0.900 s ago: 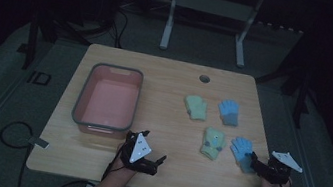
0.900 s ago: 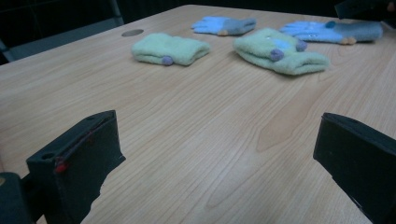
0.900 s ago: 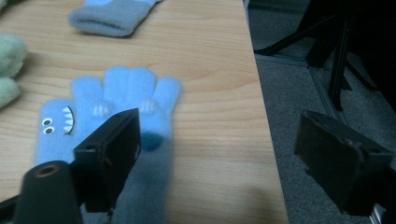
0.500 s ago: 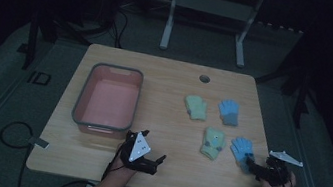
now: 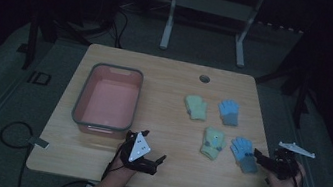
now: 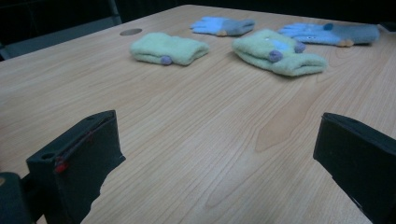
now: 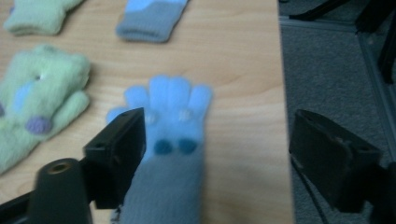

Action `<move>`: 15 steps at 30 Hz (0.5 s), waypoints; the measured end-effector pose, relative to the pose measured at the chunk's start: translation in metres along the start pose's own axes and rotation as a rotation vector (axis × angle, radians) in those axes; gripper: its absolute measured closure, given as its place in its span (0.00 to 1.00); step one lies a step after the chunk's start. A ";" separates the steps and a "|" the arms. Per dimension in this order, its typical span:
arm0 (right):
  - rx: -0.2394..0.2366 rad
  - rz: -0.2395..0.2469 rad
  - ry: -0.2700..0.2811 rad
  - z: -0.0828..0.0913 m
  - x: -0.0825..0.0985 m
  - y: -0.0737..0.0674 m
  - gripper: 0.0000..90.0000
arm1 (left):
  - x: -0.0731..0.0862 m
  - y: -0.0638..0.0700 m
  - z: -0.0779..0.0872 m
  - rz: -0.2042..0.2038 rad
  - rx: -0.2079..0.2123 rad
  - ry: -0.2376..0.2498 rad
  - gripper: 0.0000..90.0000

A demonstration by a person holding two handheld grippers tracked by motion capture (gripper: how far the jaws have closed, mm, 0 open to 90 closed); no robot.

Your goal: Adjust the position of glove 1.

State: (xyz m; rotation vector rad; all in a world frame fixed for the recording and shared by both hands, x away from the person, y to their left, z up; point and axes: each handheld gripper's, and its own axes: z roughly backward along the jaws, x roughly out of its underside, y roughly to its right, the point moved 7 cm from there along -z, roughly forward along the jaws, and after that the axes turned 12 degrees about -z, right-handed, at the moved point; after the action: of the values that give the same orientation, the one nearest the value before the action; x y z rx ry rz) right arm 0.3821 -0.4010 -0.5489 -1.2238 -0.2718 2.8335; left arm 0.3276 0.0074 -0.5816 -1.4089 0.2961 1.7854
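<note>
Four small gloves lie on the right half of the wooden table. A green glove and a blue glove are farther back. Another green glove and another blue glove lie nearer. My right gripper is at the table's right edge, open. In the right gripper view the near blue glove has its grey cuff beside the left jaw, and the right jaw hangs past the table edge. My left gripper rests open near the front edge and faces the gloves, with bare wood between its jaws.
A pink tub with a grey rim stands on the table's left half. A round cable hole sits near the far edge. Dark carpet, cables and a metal stand surround the table.
My right gripper has shifted and turned slightly beside the near blue glove, and its top plate now sits more level. The left gripper and the gloves have not moved.
</note>
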 end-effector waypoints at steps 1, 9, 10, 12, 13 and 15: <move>0.002 0.012 -0.004 0.002 -0.008 0.001 0.26 | 0.000 0.000 0.000 -0.003 0.000 0.000 0.01; -0.016 0.069 -0.017 0.001 -0.031 -0.011 0.39 | 0.000 0.000 0.000 -0.006 0.001 -0.002 0.01; -0.015 0.078 -0.021 0.000 -0.033 -0.013 0.39 | 0.000 0.000 0.000 -0.006 0.001 -0.002 0.01; -0.027 0.094 -0.029 -0.002 -0.037 -0.018 0.43 | 0.000 0.000 0.000 -0.004 0.002 -0.001 0.01; -0.027 0.094 -0.029 -0.002 -0.037 -0.018 0.43 | 0.000 0.000 0.000 -0.005 0.002 -0.001 0.01; -0.051 0.098 -0.035 -0.004 -0.044 -0.027 0.48 | 0.000 0.000 0.000 -0.005 0.002 -0.001 0.01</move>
State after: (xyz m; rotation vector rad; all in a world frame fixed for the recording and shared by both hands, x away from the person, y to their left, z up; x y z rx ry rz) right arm 0.4147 -0.3786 -0.5150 -1.2309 -0.2957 2.9512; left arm 0.3273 0.0071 -0.5817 -1.4062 0.2939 1.7811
